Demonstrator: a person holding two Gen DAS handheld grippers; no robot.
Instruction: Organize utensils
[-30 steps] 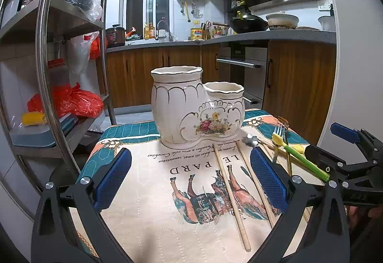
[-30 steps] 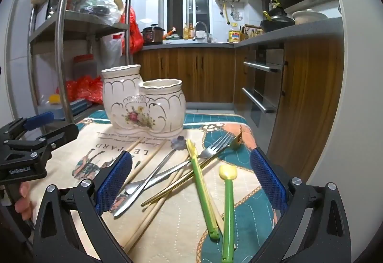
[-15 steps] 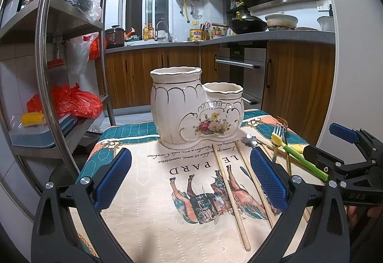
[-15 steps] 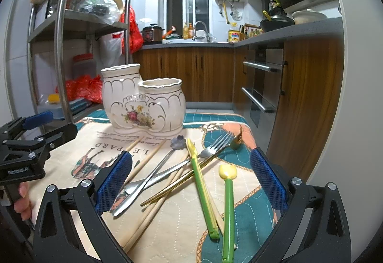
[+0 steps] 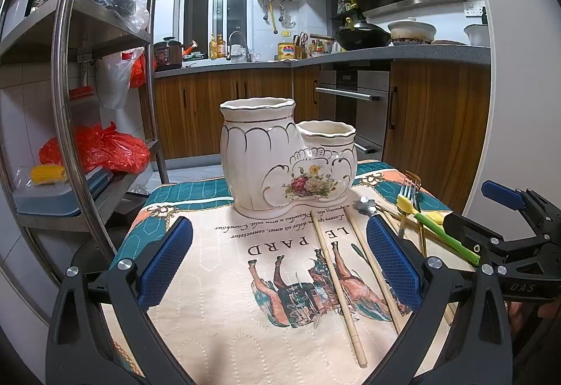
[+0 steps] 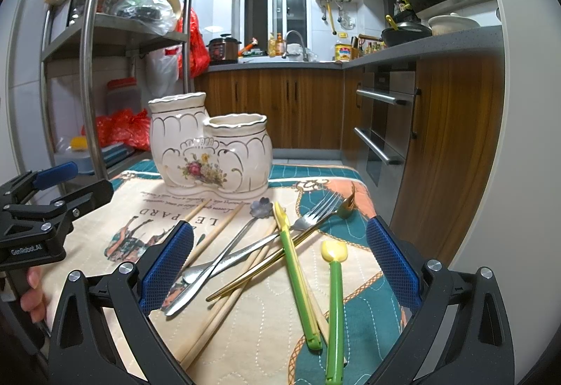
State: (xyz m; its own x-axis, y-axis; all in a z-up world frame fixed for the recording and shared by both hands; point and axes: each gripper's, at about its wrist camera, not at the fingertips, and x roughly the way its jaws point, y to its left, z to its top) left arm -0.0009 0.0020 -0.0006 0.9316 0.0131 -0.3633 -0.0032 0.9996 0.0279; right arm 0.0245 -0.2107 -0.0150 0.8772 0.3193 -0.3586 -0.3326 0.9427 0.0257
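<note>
left wrist: low over mat, holder [image 5: 287,160] faced closely, centre frame | right wrist: same heading, cutlery pile [image 6: 266,245] seen near, lower centre | shared: holder [image 6: 210,150], mat, kitchen counter

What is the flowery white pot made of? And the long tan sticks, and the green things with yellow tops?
The flowery white pot looks like glazed ceramic: it shines, with gold trim and painted flowers. The long tan sticks seem to be wooden or bamboo chopsticks, matte and pale. The green things with yellow tops are probably plastic, judging by their bright, even colour and smooth surface, though silicone is possible.
</note>
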